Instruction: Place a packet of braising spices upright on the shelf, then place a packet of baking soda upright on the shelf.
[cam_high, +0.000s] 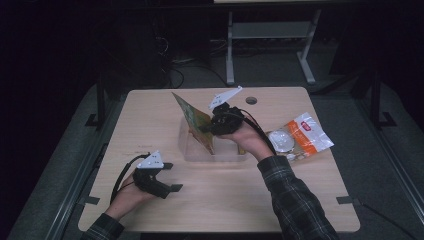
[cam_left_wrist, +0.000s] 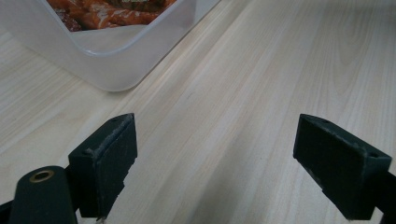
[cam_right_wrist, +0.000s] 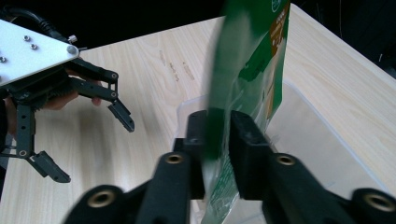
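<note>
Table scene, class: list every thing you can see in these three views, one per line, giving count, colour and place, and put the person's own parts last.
Table: one, light wood, under everything.
Clear plastic bin: one, see-through, middle of the table.
Green food packet: one, green with an orange food print, held upright over the bin.
Orange and white packet: one, lying on the table right of the bin.
Round hole: one, dark, far edge of the table.
Left gripper: one, black with a grey plate, jaws wide apart over bare table near the front left.
Right gripper: one, black, jaws clamped on the green food packet.
Plaid sleeve: one, dark checked, right forearm.
</note>
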